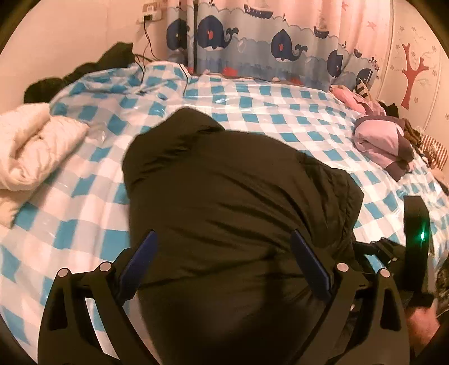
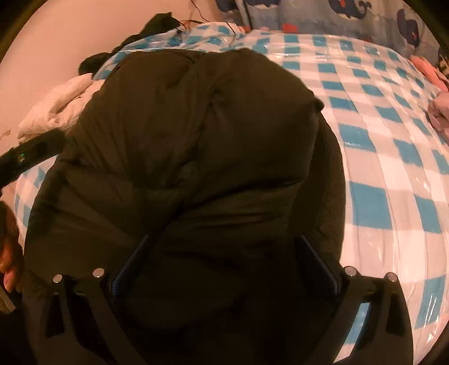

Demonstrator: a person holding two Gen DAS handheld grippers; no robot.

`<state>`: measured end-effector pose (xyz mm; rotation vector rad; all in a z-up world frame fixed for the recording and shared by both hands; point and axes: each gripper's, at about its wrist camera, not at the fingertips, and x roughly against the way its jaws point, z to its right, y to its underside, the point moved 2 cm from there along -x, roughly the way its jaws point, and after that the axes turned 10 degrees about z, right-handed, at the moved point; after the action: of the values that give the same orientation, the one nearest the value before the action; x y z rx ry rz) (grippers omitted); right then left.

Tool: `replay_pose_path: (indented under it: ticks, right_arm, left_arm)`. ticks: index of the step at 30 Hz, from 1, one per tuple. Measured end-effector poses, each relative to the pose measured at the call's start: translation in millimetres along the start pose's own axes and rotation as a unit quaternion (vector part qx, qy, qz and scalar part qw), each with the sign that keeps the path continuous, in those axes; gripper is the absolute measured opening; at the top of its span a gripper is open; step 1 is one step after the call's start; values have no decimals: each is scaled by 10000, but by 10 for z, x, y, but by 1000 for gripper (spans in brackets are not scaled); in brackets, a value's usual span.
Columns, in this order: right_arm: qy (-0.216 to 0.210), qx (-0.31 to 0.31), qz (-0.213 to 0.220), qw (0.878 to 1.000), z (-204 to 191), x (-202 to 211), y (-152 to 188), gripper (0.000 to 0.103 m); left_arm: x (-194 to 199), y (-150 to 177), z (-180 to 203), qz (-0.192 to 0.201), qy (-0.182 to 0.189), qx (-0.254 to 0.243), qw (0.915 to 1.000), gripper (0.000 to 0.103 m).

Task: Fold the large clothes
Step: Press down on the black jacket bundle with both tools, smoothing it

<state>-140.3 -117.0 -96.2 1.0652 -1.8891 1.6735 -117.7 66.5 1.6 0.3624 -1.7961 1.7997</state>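
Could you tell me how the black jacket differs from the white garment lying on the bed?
The black jacket is dark and lies mid-bed under both open grippers; the white garment is pale and sits bunched at the bed's left edge, untouched. The jacket looks folded over into a broad mound, the white garment crumpled. Both look puffy and rest on the checked sheet.

A bed fills the room, covered by a glossy blue-and-white checked plastic sheet (image 1: 280,112). Behind it hangs a curtain (image 1: 266,42) printed with dark blue whales and sailing boats. The wall to the left is plain pinkish; a white socket box (image 1: 151,12) sits high on it with a black cable (image 1: 147,42) trailing down toward the bed. The right-hand wall (image 1: 415,73) bears a red tree decal and small star shapes. The light is warm and dim
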Motion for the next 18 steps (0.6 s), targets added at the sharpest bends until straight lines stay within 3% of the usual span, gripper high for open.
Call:
replay_pose_path:
  ticks: [4,9,14,18]
  right_arm:
    - [42,-18,121,9999,-32,266,-90,96]
    - [9,-144,857,9962,-50,611,-389,96]
    - [69,-102,1054,9943,-112,439,-683,96]
    - [239,-330,636,9971,83,-69,-647,96]
  left_arm:
    - [128,-2,-58,162,-241,-150,9995,91]
    - [231,16,-99,251,-443,-322,9982,91]
    - [283,8,-84,329,-516,-484,9969,91]
    - [306,5,-99,343,-520,-488,9969,91]
